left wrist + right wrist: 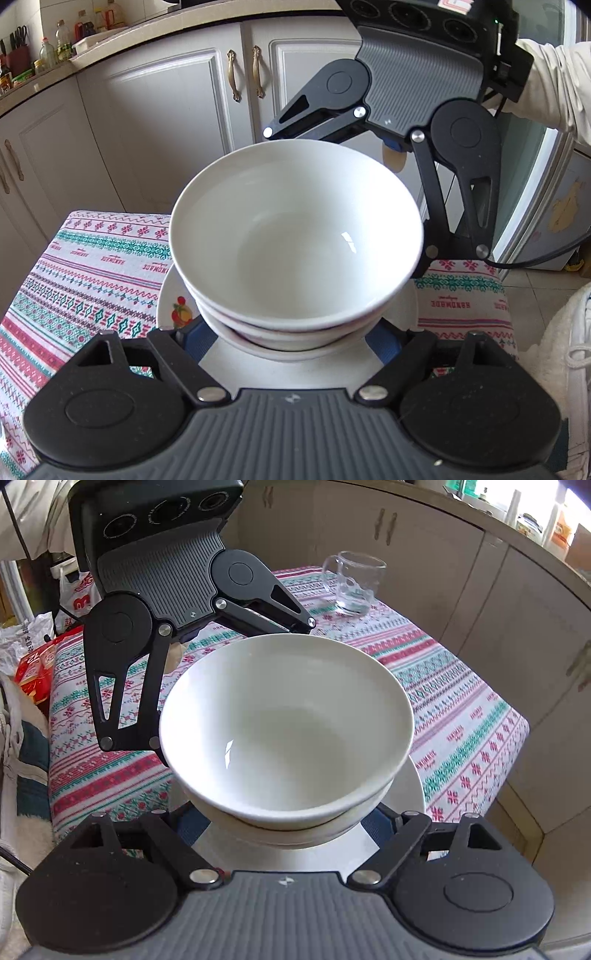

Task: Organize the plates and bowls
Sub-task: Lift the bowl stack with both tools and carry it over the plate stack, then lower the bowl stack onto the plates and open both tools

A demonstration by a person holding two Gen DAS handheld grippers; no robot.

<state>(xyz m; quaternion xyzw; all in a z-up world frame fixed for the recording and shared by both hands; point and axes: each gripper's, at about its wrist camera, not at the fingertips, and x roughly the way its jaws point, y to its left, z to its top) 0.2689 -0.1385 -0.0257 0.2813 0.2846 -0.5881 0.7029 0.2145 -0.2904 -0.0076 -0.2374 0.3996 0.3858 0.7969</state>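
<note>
Both grippers on one stack: glossy white ceramic bowl nested in more bowls, sitting on a white plate with fruit print, over the counter w/ red-green patterned cloth. Left gripper fingers clamped on the stack's near side; right gripper opposite, fingertips hidden behind the bowl, grip can't tell. Clear glass mug stands well apart, far corner.

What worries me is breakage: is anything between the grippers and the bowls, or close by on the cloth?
Nothing visible: left gripper and right gripper clamp the stack of bowls directly. A glass mug stands apart at the tablecloth's far corner.
</note>
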